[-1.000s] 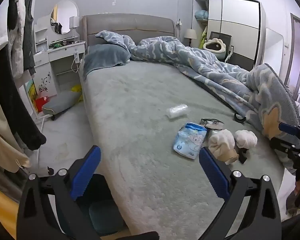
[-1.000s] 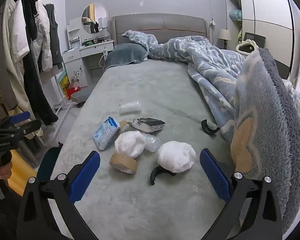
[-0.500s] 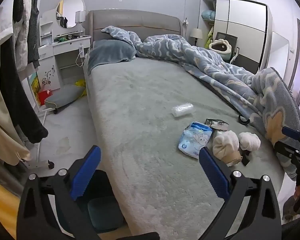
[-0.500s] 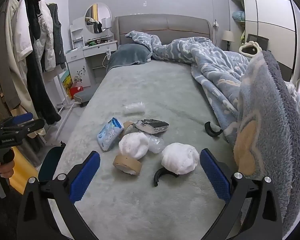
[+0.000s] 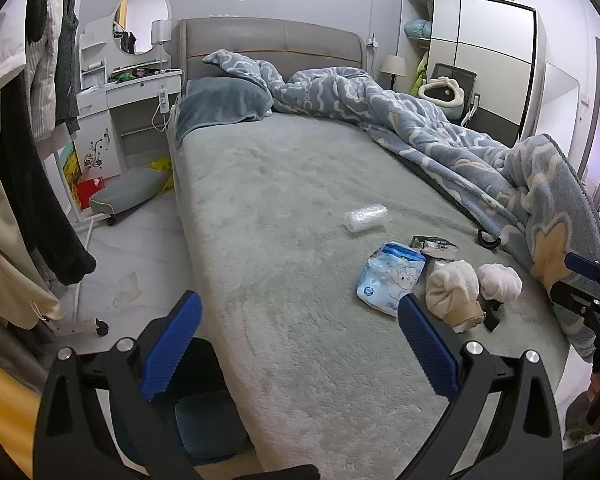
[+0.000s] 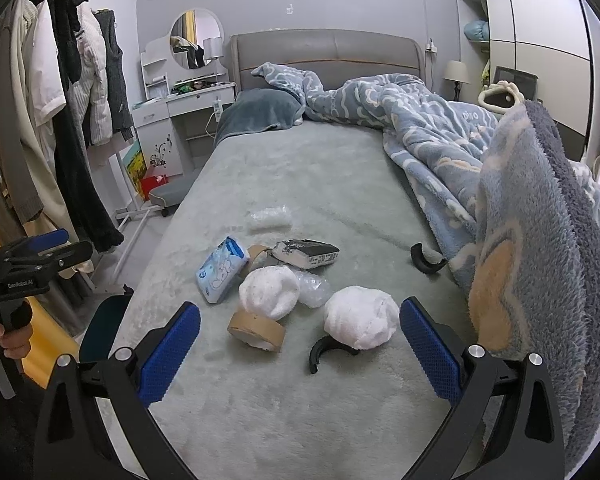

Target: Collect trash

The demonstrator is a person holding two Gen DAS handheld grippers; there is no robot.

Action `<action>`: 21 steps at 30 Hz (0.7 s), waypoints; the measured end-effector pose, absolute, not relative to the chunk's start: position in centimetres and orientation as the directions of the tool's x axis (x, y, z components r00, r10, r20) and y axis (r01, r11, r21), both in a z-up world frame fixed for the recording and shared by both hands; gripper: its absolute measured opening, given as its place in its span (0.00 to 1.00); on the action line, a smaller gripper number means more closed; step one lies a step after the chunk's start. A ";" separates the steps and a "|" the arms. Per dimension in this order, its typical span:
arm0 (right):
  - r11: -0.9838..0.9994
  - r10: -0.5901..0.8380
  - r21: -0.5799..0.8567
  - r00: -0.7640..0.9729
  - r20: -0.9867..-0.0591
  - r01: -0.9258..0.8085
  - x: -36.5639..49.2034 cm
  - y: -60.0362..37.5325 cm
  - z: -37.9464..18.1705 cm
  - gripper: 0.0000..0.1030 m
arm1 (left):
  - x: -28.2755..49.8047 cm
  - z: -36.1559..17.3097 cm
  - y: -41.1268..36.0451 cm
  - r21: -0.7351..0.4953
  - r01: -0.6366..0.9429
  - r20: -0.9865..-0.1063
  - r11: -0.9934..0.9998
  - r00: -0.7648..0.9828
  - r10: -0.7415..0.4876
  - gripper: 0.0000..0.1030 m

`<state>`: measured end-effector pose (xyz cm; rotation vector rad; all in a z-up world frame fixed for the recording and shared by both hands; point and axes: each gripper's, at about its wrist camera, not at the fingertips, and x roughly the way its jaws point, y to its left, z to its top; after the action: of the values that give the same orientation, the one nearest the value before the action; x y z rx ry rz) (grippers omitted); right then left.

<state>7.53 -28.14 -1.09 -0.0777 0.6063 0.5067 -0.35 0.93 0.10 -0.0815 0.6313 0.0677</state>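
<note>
Trash lies on the grey bed (image 6: 340,176): a blue tissue pack (image 6: 221,269), a brown tape roll (image 6: 256,330), two white wads (image 6: 269,291) (image 6: 360,322), a dark wrapper (image 6: 306,253), clear plastic (image 6: 271,217) and black curved pieces (image 6: 326,354). My right gripper (image 6: 300,352) is open and empty, just short of the pile. My left gripper (image 5: 300,344) is open and empty over the bed's left edge; the tissue pack (image 5: 390,278) and wads (image 5: 452,292) lie ahead to its right.
A blue patterned blanket (image 6: 532,240) is heaped along the bed's right side. A dark teal bin (image 5: 204,412) stands on the floor by the bed's near left corner. Clothes (image 5: 24,160) hang on the left. A dressing table (image 5: 128,96) stands by the headboard.
Both grippers have risen and drawn back slightly, so the trash sits lower in each view. Both stay open and empty; nothing on the bed has moved.
</note>
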 end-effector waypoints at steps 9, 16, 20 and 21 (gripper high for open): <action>0.875 0.435 0.078 0.705 -0.560 -0.478 7.6 -28.2 -1.2 0.98 | -0.3 0.0 1.0 -0.058 -0.091 -0.592 0.994 0.805 0.039 0.97; 0.876 0.432 0.077 0.704 -0.564 -0.476 7.6 -28.1 -1.2 0.98 | -0.3 0.1 1.1 -0.061 -0.091 -0.594 0.994 0.804 0.037 0.97; 0.876 0.434 0.081 0.704 -0.562 -0.475 7.7 -28.2 -1.3 0.98 | -0.3 -0.1 1.2 -0.060 -0.094 -0.597 0.994 0.801 0.040 0.97; 0.876 0.435 0.082 0.703 -0.563 -0.476 7.7 -28.2 -1.3 0.98 | -0.3 -0.1 1.1 -0.059 -0.095 -0.598 0.994 0.801 0.041 0.97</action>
<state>7.68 -28.23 -1.30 -0.0716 0.6072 0.5072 -0.29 1.14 -0.08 -0.0876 0.6385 0.0727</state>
